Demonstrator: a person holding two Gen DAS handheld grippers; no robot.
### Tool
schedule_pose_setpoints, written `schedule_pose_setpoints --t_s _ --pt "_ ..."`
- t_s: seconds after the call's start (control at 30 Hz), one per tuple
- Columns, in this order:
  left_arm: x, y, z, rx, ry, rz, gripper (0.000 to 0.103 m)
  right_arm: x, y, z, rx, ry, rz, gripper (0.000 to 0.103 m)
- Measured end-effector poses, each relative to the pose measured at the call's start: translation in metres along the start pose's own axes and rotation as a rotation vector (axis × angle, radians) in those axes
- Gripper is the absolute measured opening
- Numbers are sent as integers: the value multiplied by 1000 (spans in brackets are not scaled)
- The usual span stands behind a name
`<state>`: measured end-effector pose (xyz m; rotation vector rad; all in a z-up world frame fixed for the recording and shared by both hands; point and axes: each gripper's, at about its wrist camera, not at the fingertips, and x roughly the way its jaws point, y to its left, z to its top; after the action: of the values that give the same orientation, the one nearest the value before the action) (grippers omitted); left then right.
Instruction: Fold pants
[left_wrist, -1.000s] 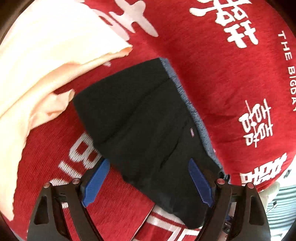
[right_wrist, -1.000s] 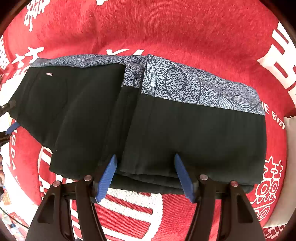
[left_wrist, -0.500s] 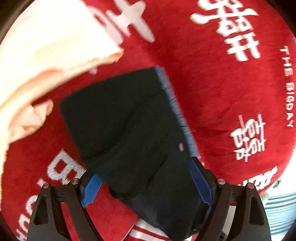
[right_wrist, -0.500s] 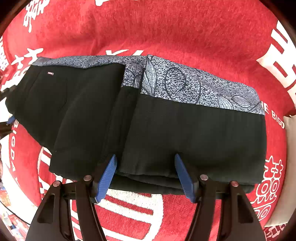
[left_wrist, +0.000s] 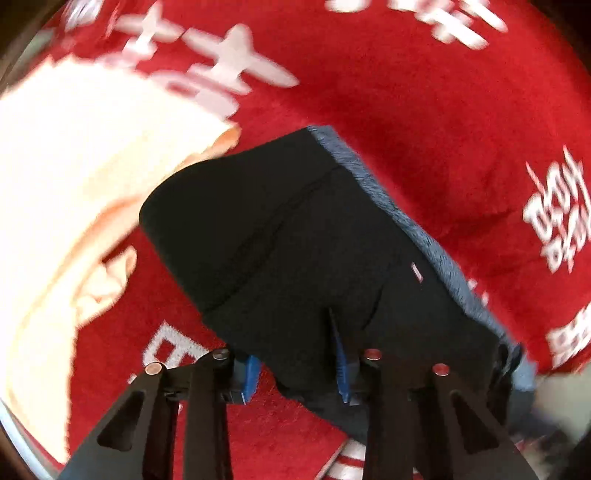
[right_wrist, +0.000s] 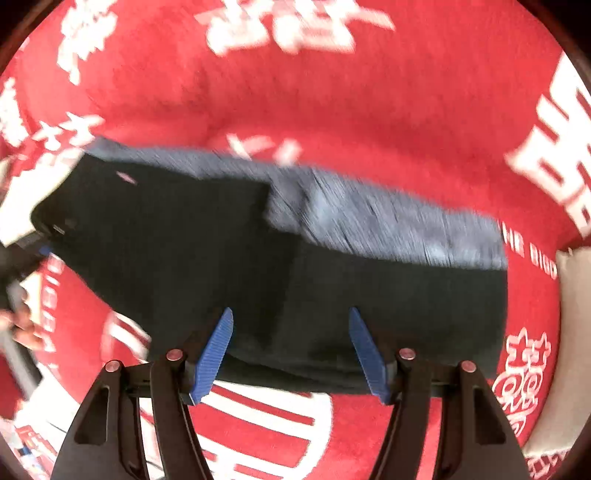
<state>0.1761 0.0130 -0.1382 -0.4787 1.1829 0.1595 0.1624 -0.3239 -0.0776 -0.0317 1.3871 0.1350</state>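
The black pants (right_wrist: 229, 258) with a blue-grey patterned waistband (right_wrist: 388, 229) lie folded on the red cloth. In the left wrist view the pants (left_wrist: 295, 236) fill the middle. My left gripper (left_wrist: 295, 354) has its blue pads closed in on the near edge of the pants, one pad under the fabric and one on top. My right gripper (right_wrist: 291, 347) is open, its blue pads either side of the near folded edge, not pinching it. The left gripper shows at the far left of the right wrist view (right_wrist: 33, 240).
A red cloth with white characters (right_wrist: 332, 92) covers the surface. A cream-peach garment (left_wrist: 74, 177) lies to the left of the pants. A pale cushion (right_wrist: 576, 288) sits at the right edge. A hand (right_wrist: 22, 321) holds the left tool.
My left gripper has moved onto the pants' edge and closed from wide open onto the fabric. The right gripper stays open; its view has shifted and blurred.
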Motion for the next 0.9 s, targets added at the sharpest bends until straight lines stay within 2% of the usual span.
schedule_pose_setpoints --t_s 0.07,0.23,0.43,0.63,0.73,0.9 --pt "-6 -12 -3 71 -29 47 33 -10 13 22 -23 0 68 83" --pt "-15 -35 -11 211 -89 131 33 -6 59 86 -90 88 240 83" --pt "-16 -37 -14 236 -98 158 33 13 145 145 -217 236 333 85" --pt "-19 -61 -26 384 -168 235 33 42 243 183 -405 413 334 89" --pt "-19 -66 -28 413 -178 258 33 60 275 196 -406 493 331 89" --pt "-20 -73 -31 451 -191 291 33 90 322 183 -528 631 231 89"
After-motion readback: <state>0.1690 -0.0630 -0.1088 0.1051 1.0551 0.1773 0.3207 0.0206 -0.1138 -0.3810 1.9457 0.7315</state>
